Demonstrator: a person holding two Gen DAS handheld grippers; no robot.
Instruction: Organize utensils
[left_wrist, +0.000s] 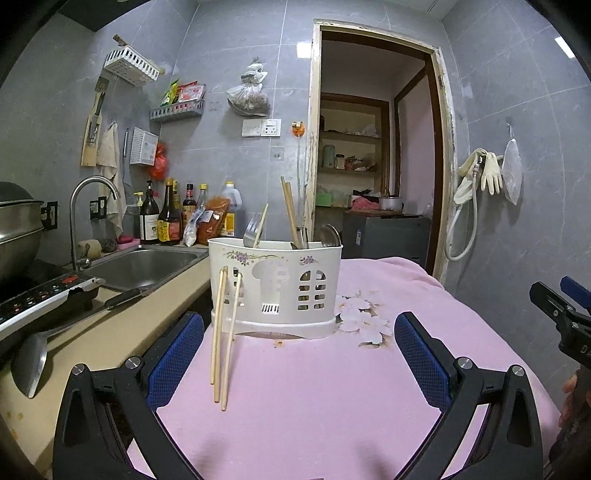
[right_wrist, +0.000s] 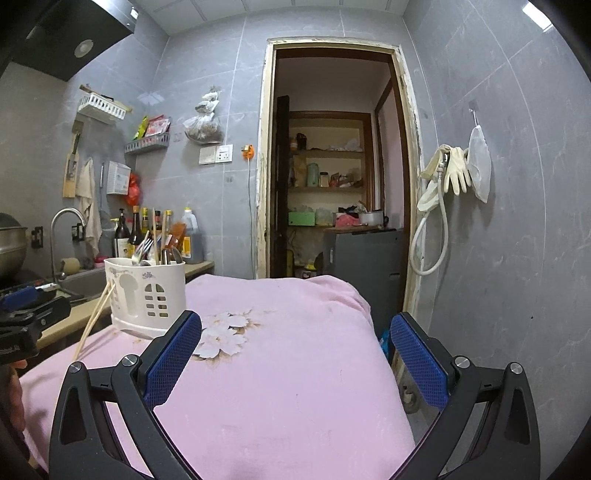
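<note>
A white utensil holder (left_wrist: 275, 286) stands on the pink cloth-covered table (left_wrist: 314, 406); it holds a fork, spoons and chopsticks. A pair of wooden chopsticks (left_wrist: 222, 338) leans against its front left side, tips on the cloth. My left gripper (left_wrist: 299, 354) is open and empty, just short of the holder, with the leaning chopsticks near its left finger. My right gripper (right_wrist: 295, 354) is open and empty over the cloth, to the right of the holder (right_wrist: 146, 295). The leaning chopsticks (right_wrist: 92, 319) show at the left of the right wrist view.
A counter (left_wrist: 110, 332) with a sink (left_wrist: 144, 266), tap, sauce bottles (left_wrist: 166, 218), an induction cooker (left_wrist: 40, 295) and a ladle (left_wrist: 29, 365) runs along the left. A doorway (left_wrist: 373, 147) lies behind the table. A hose and gloves (left_wrist: 480, 177) hang on the right wall.
</note>
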